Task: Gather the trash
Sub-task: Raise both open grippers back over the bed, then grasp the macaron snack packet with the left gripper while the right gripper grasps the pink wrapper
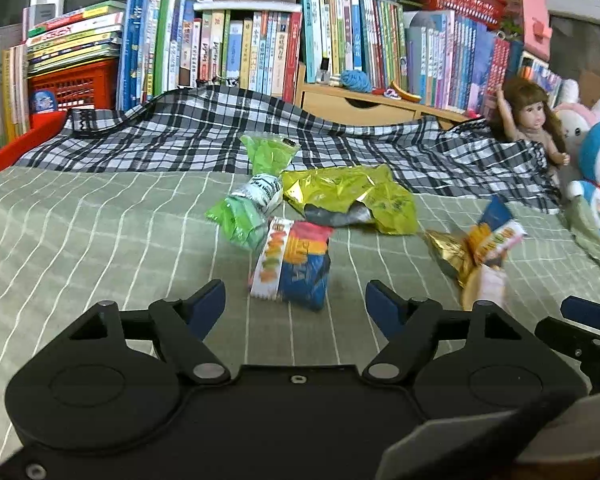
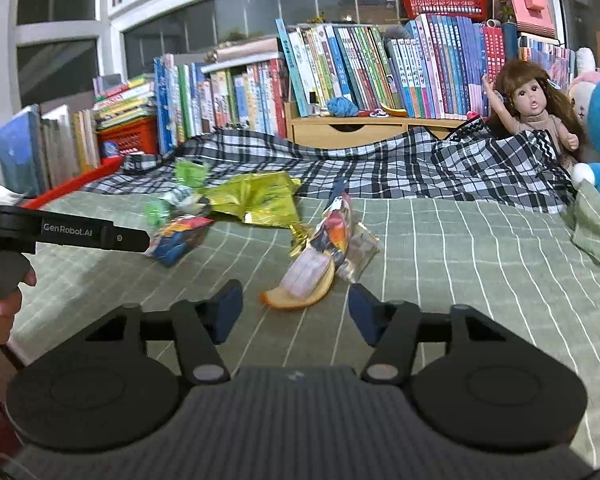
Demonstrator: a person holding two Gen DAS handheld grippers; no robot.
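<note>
Mostly green checked bedsheet (image 1: 100, 216) w/ plaid cloth (image 1: 180, 136) behind. Trash lies mid-bed: yellow-green bag (image 1: 352, 196), blue snack pack (image 1: 300, 268), orange peel (image 2: 300, 300). Left gripper (image 1: 296, 304) & right gripper (image 2: 296, 312) both gape, nothing btwn jaws, hovering near the trash.

crinkled glossy foil wrappers (image 1: 350, 198) on matt cotton-like checked bedsheet (image 1: 100, 232); wooden drawer unit (image 1: 360, 106)

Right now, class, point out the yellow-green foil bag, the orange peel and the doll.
yellow-green foil bag (image 1: 348, 190), left wrist view, on its crinkled top face.
orange peel (image 2: 296, 300), right wrist view, on its curved rind.
doll (image 2: 534, 98), right wrist view, on its head.
</note>
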